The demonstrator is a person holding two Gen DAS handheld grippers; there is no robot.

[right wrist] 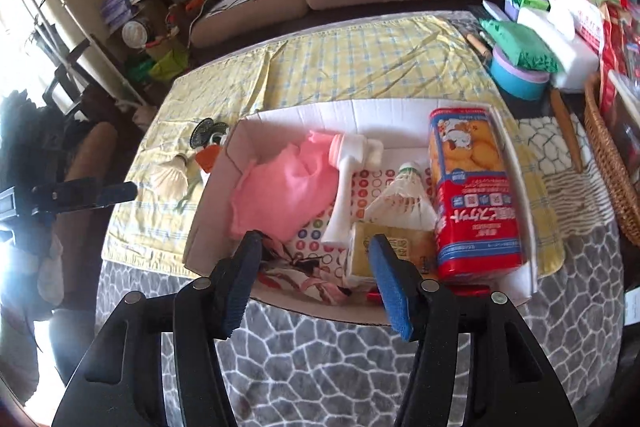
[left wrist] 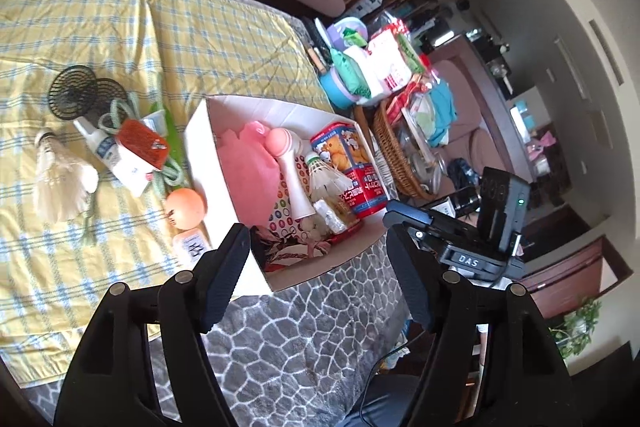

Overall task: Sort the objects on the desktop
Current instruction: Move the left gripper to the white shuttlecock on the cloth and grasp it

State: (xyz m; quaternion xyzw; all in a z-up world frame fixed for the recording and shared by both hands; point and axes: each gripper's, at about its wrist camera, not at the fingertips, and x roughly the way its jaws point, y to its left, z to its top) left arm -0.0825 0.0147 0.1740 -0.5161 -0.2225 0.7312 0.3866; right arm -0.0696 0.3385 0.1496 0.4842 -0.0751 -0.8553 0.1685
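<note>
Both the left gripper (left wrist: 316, 251) and the right gripper (right wrist: 314, 259) hover with fingers apart, gripping nothing. The white cardboard box (right wrist: 400, 113) on the bench holds a pink cloth (right wrist: 280, 191), a white feathered shuttlecock (right wrist: 404, 197) (lying on its side) and a red biscuit tin (right wrist: 476, 203). Another white shuttlecock (left wrist: 56, 179) and an orange ball (left wrist: 186, 207) lie outside on the yellow checked cloth (left wrist: 200, 39).

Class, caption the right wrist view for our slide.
Open right gripper hovers at the white box holding a shuttlecock.
</note>
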